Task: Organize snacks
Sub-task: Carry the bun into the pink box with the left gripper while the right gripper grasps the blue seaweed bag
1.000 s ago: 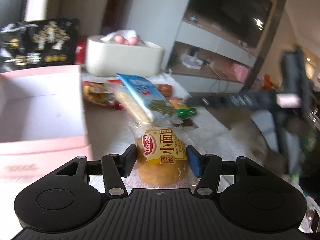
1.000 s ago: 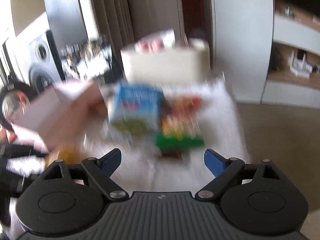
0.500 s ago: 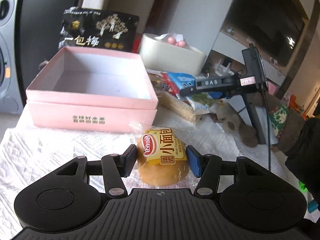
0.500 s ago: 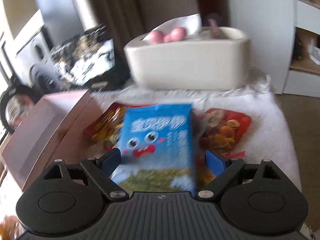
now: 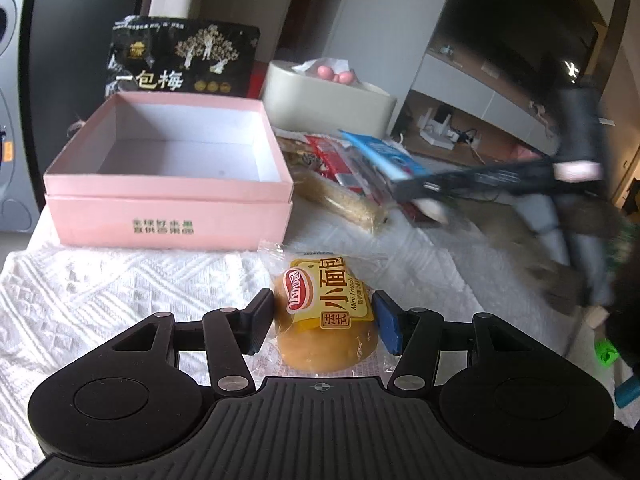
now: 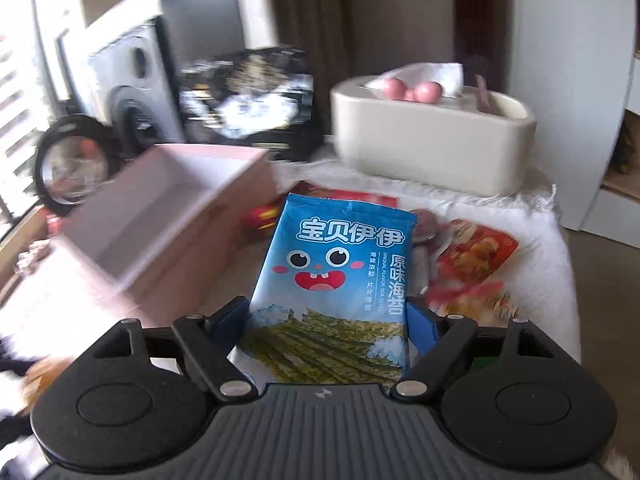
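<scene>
The wrapped mini French bread (image 5: 326,312) is sitting clamped between the left gripper (image 5: 325,322) pads, just near of the open pink box (image 5: 168,208) on the white textured cloth (image 5: 100,292). The right gripper (image 6: 326,326) is closing its jaws around the blue seaweed packet (image 6: 336,280), which is lying between them over red snack bags (image 6: 472,256). Behind, a cream tissue box (image 6: 432,148) and a black plum bag (image 5: 180,60) are standing at the far edge.
</scene>
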A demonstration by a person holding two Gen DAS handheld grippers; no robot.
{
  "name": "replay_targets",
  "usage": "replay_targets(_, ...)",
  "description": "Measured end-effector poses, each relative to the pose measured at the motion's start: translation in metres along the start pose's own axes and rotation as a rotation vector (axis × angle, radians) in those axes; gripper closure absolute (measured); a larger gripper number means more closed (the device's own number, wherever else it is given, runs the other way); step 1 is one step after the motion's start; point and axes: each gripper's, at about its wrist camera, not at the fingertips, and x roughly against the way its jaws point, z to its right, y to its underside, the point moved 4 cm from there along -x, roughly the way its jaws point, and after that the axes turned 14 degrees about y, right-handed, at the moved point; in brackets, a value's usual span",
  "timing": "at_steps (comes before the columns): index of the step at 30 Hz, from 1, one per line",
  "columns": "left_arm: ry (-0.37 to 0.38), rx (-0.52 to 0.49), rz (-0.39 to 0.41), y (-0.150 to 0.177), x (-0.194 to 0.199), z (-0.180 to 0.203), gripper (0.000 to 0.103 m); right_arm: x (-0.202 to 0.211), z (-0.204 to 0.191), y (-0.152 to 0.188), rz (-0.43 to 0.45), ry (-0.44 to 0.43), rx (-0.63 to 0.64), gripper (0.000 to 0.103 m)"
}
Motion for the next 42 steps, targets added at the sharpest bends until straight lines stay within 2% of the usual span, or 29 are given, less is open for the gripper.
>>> replay_targets(3, -0.015, 0.003, -0.013, 0.004, 0.000, -0.001, 0.043, 0.036, -0.015, 0.019, -0.003, -0.082, 0.047, 0.021)
replay_targets(8, -0.050, 0.006, -0.014, 0.002, 0.011, 0.001, 0.043, 0.071, -0.052, 0.049, -0.016, -0.175, 0.170, 0.021)
replay_targets(14, -0.126, -0.028, 0.064, -0.023, 0.049, -0.001, 0.043, 0.103, -0.102, 0.059, 0.078, -0.256, 0.347, 0.020)
replay_targets(16, -0.177, -0.046, 0.101, -0.038, 0.059, -0.008, 0.043, 0.110, -0.117, 0.053, 0.113, -0.289, 0.369, 0.020)
replay_targets(20, -0.255, -0.022, 0.169, -0.073, 0.071, -0.037, 0.043, 0.104, -0.135, 0.024, 0.181, -0.271, 0.365, 0.020)
replay_targets(23, -0.280, 0.011, 0.201, -0.098, 0.073, -0.061, 0.043, 0.088, -0.141, -0.006, 0.174, -0.278, 0.323, 0.021)
replay_targets(25, -0.290, 0.023, 0.215, -0.110, 0.074, -0.073, 0.043, 0.078, -0.141, -0.028, 0.181, -0.253, 0.287, 0.021)
replay_targets(29, -0.289, 0.011, 0.225, -0.129, 0.073, -0.088, 0.043, 0.057, -0.136, -0.075, 0.172, -0.234, 0.135, 0.021)
replay_targets(31, -0.259, 0.016, 0.229, -0.136, 0.069, -0.094, 0.043, 0.047, -0.126, -0.096, 0.146, -0.243, 0.038, 0.021)
replay_targets(32, -0.216, 0.030, 0.234, -0.138, 0.067, -0.098, 0.043, 0.042, -0.122, -0.104, 0.136, -0.240, 0.000, 0.020)
replay_targets(35, -0.024, 0.130, 0.264, -0.136, 0.056, -0.117, 0.043, 0.019, -0.120, -0.120, 0.116, -0.185, -0.043, 0.020)
replay_targets(36, 0.006, 0.165, 0.258, -0.133, 0.049, -0.123, 0.043, 0.011, -0.122, -0.121, 0.112, -0.165, -0.032, 0.020)
replay_targets(37, 0.009, 0.188, 0.235, -0.130, 0.040, -0.129, 0.043, 0.001, -0.123, -0.121, 0.099, -0.151, -0.021, 0.020)
replay_targets(40, -0.060, 0.179, 0.138, -0.120, 0.012, -0.139, 0.043, -0.019, -0.130, -0.117, 0.035, -0.158, -0.018, 0.019)
replay_targets(42, -0.060, 0.177, 0.153, -0.115, 0.007, -0.143, 0.044, -0.034, -0.131, -0.116, -0.006, -0.181, -0.031, 0.019)
